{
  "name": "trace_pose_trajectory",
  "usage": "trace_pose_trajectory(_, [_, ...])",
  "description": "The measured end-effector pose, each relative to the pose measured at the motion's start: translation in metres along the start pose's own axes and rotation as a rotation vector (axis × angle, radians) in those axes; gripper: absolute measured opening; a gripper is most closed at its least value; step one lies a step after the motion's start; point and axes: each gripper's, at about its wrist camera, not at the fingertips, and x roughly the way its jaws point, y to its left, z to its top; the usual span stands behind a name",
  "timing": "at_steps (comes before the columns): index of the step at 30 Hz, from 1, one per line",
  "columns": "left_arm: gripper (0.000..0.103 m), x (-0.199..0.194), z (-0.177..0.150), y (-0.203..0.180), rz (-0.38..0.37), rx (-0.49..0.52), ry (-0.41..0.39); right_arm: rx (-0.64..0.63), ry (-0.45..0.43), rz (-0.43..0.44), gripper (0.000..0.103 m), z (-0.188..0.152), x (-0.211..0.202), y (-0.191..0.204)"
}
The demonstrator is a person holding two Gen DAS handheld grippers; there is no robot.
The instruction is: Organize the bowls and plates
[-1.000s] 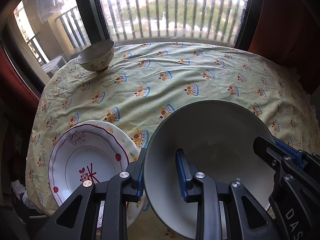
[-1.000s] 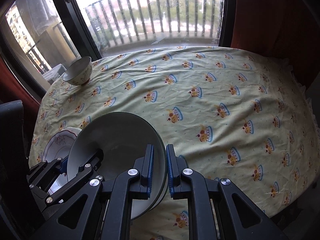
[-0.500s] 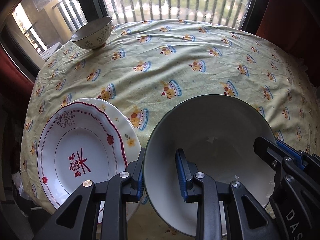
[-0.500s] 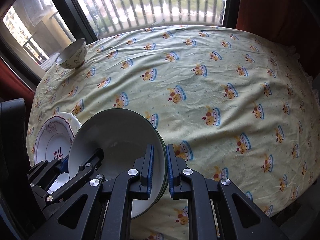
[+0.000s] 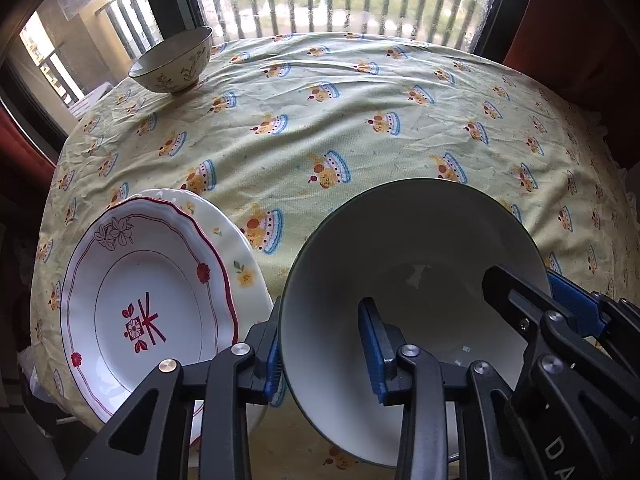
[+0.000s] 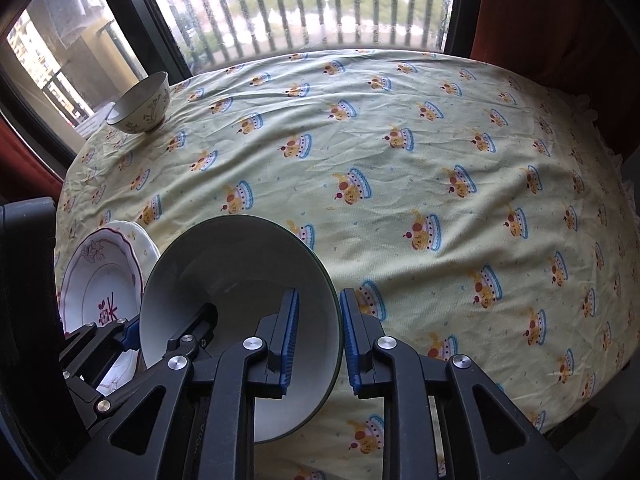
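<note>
Straddling: we have both tongs set over the rim of the big white bowl [image 5: 404, 280].
Bowl: low on the worktop [image 5: 360, 128], near its 6 o'clock edge.
Left tongs [image 5: 324, 352]: at the bowl's 9 o'clock rim, opening, wall between the pads, a gap showing.
Right tongs [image 6: 318, 334]: at its 3 o'clock rim, opening, pads clear of the wall.
Plates: red-trimmed plate [image 5: 148, 300] stacked on a flowered plate [image 5: 240, 264], at 9 o'clock of the bowl.
Small bowl [image 5: 172, 60]: far off at 11 o'clock, by the window [image 5: 340, 0].
</note>
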Motion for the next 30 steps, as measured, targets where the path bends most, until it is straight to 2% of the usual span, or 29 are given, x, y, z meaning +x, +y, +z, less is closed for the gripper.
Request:
trace_pose_trajectory(3, [0.043, -0.002, -0.001, 0.003, -0.021, -0.01, 0.0, -0.004, 0.001, 0.012, 0.047, 0.0, 0.0, 0.002])
trace_pose_trajectory(4, [0.052, -0.003, -0.002, 0.004, -0.027, -0.01, -0.001, -0.002, 0.0, 0.011, 0.052, -0.001, 0.0, 0.003])
trace_pose_trajectory(7, [0.072, -0.008, -0.003, 0.006, -0.03, -0.004, -0.014, 0.0, -0.004, 0.011, 0.06, -0.002, -0.002, 0.004])
trace_pose_trajectory(10, [0.078, -0.013, -0.002, 0.008, -0.029, 0.007, -0.019, 0.007, 0.001, 0.012, 0.064, -0.002, -0.005, 0.007])
trace_pose_trajectory(13, [0.08, -0.016, 0.0, 0.011, -0.04, 0.012, -0.021, 0.013, 0.003, 0.01, 0.067, 0.0, -0.008, 0.009])
trace_pose_trajectory(20, [0.081, -0.024, 0.014, 0.027, -0.078, 0.045, -0.042, 0.046, -0.024, -0.028, 0.069, 0.009, -0.016, 0.023])
trace_pose_trajectory(30, [0.081, -0.035, 0.036, 0.072, -0.097, 0.085, -0.076, 0.095, -0.052, -0.058, 0.07, 0.031, -0.02, 0.068])
